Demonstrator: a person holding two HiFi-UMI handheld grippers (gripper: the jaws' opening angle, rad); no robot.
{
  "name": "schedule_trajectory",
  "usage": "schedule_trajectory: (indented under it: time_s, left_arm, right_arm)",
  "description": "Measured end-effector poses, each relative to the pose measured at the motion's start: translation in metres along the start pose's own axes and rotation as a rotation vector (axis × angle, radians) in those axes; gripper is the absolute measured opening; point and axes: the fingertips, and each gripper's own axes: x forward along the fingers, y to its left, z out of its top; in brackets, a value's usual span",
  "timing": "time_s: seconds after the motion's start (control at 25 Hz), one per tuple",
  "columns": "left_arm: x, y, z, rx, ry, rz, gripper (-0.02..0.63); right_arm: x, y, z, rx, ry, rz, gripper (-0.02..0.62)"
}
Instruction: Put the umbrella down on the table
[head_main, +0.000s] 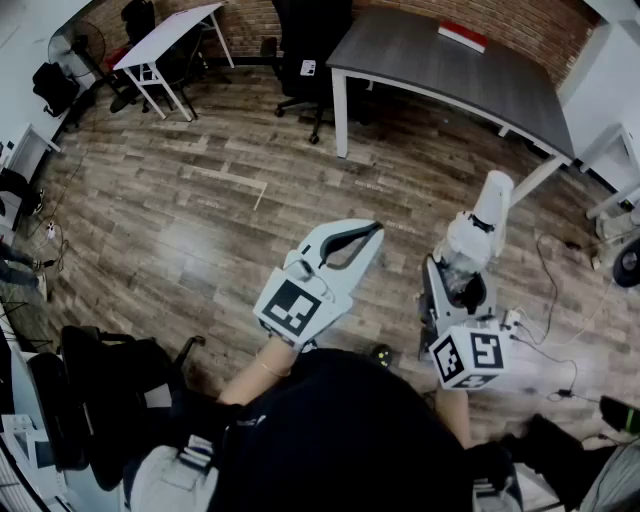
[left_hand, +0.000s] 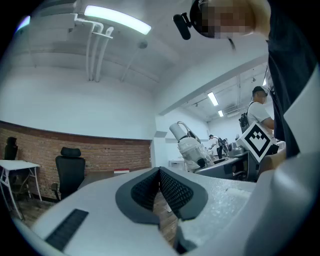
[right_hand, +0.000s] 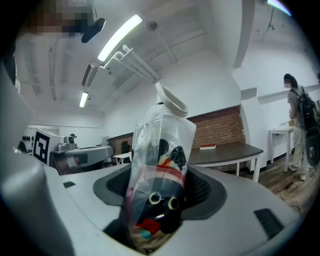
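Umbrella (right_hand: 162, 145): folded, sealed in a clear plastic sleeve, carried in the air well short of the bench; not yet set down.
Right gripper (right_hand: 160, 184): clenched on the umbrella's lower part, pads pressed to both sides of the sleeve, jaws spread wide around its bulk.
Reason for that hold: probably gripped low so that the long, pale-capped end stuck out ahead of the jaws and could reach the bench first; level pose suited to a flat set-down.
Left gripper (left_hand: 159, 172): clenched on nothing, ribbed pads met at the tips; held up beside the right one, apparently parked out of the way for a one-handed job.
Bench (head_main: 450, 75): dark grey top on white legs, across a stretch of wooden floor (head_main: 200, 230) from both grippers; red book (head_main: 462, 36) lay near its far edge.
Judged stage: carrying, with the approach to the bench not yet made.
Hidden or cut off: butt end of the umbrella sunk below the jaws in the right gripper view.
Hard to make out: pattern on the fabric, blurred by glare and creases in the plastic; dark cloth with some red and two ring shapes, nothing surer.
Also lost: bench's right end clipped by the rim of the head view; floor directly under the grippers blocked by the person's dark top (head_main: 340, 430).
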Motion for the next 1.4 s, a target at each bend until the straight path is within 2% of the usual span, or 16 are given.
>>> schedule_trajectory:
  time_s: [0.28, 0.6, 1.4]
  left_arm:
    - [-0.005, -0.011, -0.001, 0.006, 0.002, 0.004, 0.002]
    - [0.007, -0.029, 0.0, 0.002, -0.001, 0.018, 0.002]
    - [0.097, -0.12, -0.007, 0.003, -0.006, 0.015, 0.002]
  right_arm:
    - [-0.011, 0.001, -0.004, -0.002, 0.014, 0.004, 0.288]
    - [-0.023, -0.017, -0.008, -0.012, 0.049, 0.0, 0.288]
    - [-0.077, -0.124, -0.006, -0.047, 0.087, 0.017, 0.288]
